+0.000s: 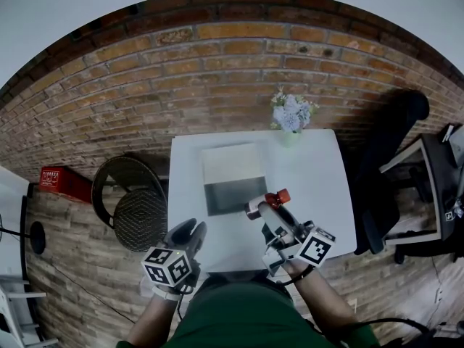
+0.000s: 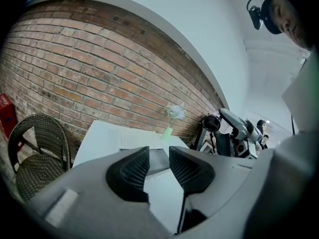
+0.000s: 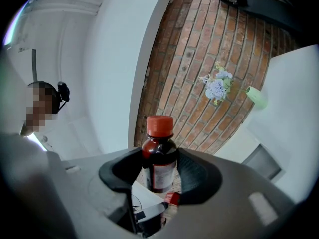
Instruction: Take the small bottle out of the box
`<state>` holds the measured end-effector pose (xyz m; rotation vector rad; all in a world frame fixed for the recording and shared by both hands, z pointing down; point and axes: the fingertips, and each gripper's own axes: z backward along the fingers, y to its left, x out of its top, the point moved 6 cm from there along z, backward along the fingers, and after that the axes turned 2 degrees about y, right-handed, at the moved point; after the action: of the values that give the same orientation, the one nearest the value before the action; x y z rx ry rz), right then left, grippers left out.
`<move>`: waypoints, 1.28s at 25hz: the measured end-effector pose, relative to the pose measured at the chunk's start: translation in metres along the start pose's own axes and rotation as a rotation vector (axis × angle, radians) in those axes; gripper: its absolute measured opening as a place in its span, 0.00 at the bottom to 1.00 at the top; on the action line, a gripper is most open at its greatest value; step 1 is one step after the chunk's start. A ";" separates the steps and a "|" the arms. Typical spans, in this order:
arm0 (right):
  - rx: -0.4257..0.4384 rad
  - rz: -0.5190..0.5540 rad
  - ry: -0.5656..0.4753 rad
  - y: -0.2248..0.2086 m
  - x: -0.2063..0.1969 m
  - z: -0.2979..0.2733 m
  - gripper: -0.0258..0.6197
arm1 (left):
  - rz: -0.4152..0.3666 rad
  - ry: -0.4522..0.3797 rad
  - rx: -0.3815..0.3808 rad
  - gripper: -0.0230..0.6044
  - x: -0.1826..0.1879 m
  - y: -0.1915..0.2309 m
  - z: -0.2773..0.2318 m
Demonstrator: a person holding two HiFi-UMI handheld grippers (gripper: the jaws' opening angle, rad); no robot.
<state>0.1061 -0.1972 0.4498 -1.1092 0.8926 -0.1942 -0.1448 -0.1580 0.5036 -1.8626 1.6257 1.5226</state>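
- We see a white table (image 1: 319,194) in the middle of the head view, its top bare on the right side.
- An open box (image 1: 233,198) lies on it left of centre, grey inside, with its pale lid (image 1: 232,163) folded back toward the top of the frame.
- A small green vase (image 1: 289,138) of pale flowers (image 1: 292,112) stands near the table's upper edge, right of the lid.

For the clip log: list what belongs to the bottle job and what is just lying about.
Job: small bottle, held in right gripper; open box; table.
Lying about: flower vase, wicker chair, red crate, black office chair.
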 end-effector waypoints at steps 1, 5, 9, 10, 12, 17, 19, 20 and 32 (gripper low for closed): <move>-0.003 0.000 -0.001 0.000 0.000 0.000 0.38 | 0.000 0.000 -0.001 0.25 0.000 0.000 0.000; -0.014 -0.001 -0.007 -0.002 0.000 0.002 0.38 | 0.000 0.003 -0.004 0.25 0.001 0.000 0.000; -0.016 -0.005 -0.014 -0.002 -0.001 0.002 0.38 | 0.003 0.008 -0.005 0.25 0.000 0.001 0.000; -0.016 -0.007 -0.015 -0.002 -0.001 0.002 0.38 | 0.003 0.008 -0.006 0.25 0.000 0.001 0.000; -0.018 -0.006 -0.016 -0.001 -0.001 0.003 0.38 | 0.006 0.007 -0.007 0.25 0.000 0.001 0.001; -0.011 -0.016 -0.014 -0.002 -0.003 0.006 0.38 | 0.011 0.007 -0.006 0.25 -0.002 0.000 0.002; -0.017 -0.012 -0.014 -0.003 -0.004 0.007 0.38 | 0.014 0.007 -0.004 0.25 -0.004 0.000 0.003; -0.018 -0.018 -0.017 -0.003 -0.004 0.007 0.38 | 0.015 0.007 -0.003 0.25 -0.004 0.000 0.004; -0.028 -0.026 -0.017 -0.004 -0.007 0.009 0.38 | 0.018 0.013 0.003 0.24 -0.008 0.002 0.007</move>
<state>0.1090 -0.1887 0.4588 -1.1476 0.8679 -0.1938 -0.1490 -0.1492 0.5078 -1.8652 1.6542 1.5169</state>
